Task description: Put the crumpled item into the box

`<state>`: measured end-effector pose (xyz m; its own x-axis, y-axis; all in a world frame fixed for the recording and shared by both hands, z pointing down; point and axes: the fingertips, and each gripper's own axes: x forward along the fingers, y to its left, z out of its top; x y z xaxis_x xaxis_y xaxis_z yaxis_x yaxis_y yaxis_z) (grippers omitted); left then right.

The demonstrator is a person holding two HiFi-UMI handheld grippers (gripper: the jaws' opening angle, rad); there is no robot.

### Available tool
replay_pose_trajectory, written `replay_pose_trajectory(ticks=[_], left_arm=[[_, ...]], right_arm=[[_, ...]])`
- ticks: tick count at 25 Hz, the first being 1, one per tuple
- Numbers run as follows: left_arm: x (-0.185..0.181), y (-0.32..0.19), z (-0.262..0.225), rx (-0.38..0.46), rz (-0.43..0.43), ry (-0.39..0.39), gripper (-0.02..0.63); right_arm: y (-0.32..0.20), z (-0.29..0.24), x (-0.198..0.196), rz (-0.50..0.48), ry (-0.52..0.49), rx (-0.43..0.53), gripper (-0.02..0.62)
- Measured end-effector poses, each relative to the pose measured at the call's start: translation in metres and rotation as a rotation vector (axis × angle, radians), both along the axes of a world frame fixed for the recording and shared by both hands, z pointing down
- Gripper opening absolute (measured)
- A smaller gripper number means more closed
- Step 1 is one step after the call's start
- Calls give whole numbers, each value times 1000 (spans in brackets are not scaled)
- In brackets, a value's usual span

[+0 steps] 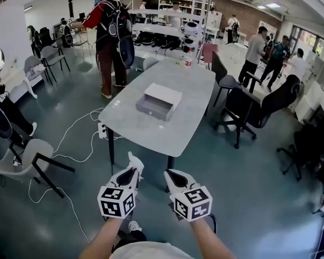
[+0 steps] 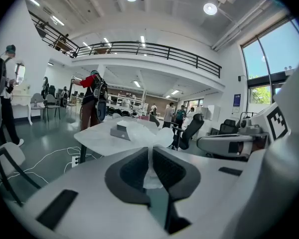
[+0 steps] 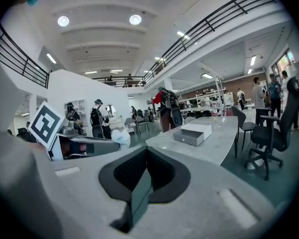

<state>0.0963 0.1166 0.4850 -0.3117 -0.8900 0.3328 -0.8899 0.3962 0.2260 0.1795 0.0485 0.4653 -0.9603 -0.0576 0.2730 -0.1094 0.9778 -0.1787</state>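
The left gripper (image 1: pixel 133 171) pinches the crumpled white item (image 1: pixel 135 159) between its jaws, held low at the near end of the table (image 1: pixel 151 136); the right gripper (image 1: pixel 169 176) just beside it has its jaws pressed together on nothing. The grey-and-white box (image 1: pixel 158 102) sits mid-table, farther off, well apart from both.

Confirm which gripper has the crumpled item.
The left gripper: its jaws are shut on the white crumpled item. The right gripper has its jaws together with nothing between them.
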Motion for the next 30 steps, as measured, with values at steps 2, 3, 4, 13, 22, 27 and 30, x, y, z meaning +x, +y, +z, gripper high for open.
replay_pose_trajectory(ticks=[2, 3, 4, 13, 22, 27, 30], left_arm=[[-18, -8, -1, 5, 21, 2, 31], [-27, -12, -1, 8, 29, 5, 31], [-37, -16, -1, 10, 37, 8, 31], [-106, -42, -7, 31, 123, 16, 31], [-150, -55, -7, 41, 201, 28, 31], [-163, -60, 0, 36, 220, 41, 31], [-167, -65, 5, 31, 227, 47, 31]], right_arm=[[-4, -2, -17, 15, 4, 4, 3], [-6, -3, -26, 21, 5, 7, 3], [-9, -3, -35, 28, 6, 10, 3], [-27, -12, -97, 117, 9, 32, 3], [-35, -24, -137, 203, 4, 50, 3], [-43, -21, -146, 234, 6, 47, 3], [-48, -18, -151, 243, 6, 42, 3]])
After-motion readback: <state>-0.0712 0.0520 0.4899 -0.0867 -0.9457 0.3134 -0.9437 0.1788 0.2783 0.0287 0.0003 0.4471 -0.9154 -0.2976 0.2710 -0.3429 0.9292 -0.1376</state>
